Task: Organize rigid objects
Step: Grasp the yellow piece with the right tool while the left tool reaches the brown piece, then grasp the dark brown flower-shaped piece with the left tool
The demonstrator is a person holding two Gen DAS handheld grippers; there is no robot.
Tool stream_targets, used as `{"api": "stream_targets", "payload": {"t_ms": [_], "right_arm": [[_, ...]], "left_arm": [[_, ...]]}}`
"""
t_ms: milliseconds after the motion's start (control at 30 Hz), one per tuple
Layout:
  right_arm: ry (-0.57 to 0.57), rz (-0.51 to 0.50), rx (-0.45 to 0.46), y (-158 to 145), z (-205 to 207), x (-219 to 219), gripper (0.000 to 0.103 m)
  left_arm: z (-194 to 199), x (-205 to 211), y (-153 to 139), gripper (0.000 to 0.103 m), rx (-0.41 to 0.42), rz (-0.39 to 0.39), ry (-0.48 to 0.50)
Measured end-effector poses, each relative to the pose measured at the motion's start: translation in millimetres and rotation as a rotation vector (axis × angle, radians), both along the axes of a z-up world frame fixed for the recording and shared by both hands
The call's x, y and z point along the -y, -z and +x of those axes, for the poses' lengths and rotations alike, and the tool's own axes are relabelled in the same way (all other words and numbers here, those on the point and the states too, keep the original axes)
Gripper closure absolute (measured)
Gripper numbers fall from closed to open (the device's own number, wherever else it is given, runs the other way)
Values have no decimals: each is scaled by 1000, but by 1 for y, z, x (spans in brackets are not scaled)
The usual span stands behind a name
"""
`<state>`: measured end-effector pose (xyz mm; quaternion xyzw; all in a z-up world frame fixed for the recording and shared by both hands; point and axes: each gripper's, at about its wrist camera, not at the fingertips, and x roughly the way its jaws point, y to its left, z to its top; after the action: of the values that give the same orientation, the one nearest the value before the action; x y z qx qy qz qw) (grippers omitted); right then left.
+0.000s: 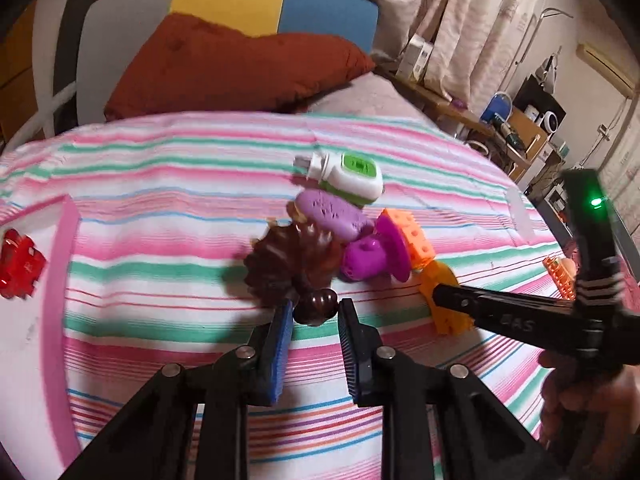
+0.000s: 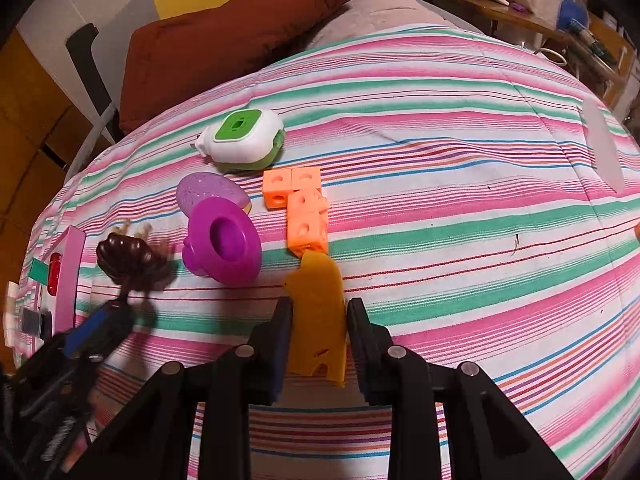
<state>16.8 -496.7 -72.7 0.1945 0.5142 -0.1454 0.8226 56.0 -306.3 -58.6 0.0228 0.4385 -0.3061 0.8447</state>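
Observation:
My left gripper (image 1: pixel 315 307) is shut on the knob end of a dark brown ridged toy (image 1: pixel 288 264), which also shows in the right wrist view (image 2: pixel 128 258). My right gripper (image 2: pixel 318 306) is shut on an orange cheese wedge (image 2: pixel 318 312), which also shows in the left wrist view (image 1: pixel 440 292). Behind them on the striped bedspread lie a purple cup-shaped toy (image 2: pixel 224 240), a lilac oval piece (image 2: pixel 208 192), an orange block cluster (image 2: pixel 300 208) and a white and green plug-in device (image 2: pixel 244 140).
A pink-rimmed white tray (image 1: pixel 64 248) at the left holds a red toy (image 1: pixel 20 264). A rust-red pillow (image 1: pixel 232 68) lies at the back. A cluttered desk (image 1: pixel 512 120) stands past the bed's right edge.

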Motion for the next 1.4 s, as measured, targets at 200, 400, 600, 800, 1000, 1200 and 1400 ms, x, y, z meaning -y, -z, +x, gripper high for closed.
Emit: {"api": "stream_targets", "payload": {"t_ms": [200, 400, 600, 800, 1000, 1200, 1400], "right_arm": [[-7, 3, -3, 1, 0, -2, 73], [2, 15, -2, 2, 0, 0, 73], [9, 24, -3, 2, 0, 2, 73], [11, 29, -9, 2, 0, 2, 73], [7, 30, -18, 6, 0, 1, 72], [7, 34, -20, 7, 1, 3, 72], [3, 36, -23, 8, 3, 2, 72]], "left_arm": [[5, 4, 0, 81, 0, 17, 6], [21, 13, -16, 81, 49, 37, 8], [41, 9, -17, 81, 28, 30, -31], [13, -2, -14, 61, 17, -2, -13], [6, 23, 4, 76, 28, 73, 13], [10, 19, -7, 80, 44, 67, 28], [23, 12, -16, 80, 73, 63, 8]]}}
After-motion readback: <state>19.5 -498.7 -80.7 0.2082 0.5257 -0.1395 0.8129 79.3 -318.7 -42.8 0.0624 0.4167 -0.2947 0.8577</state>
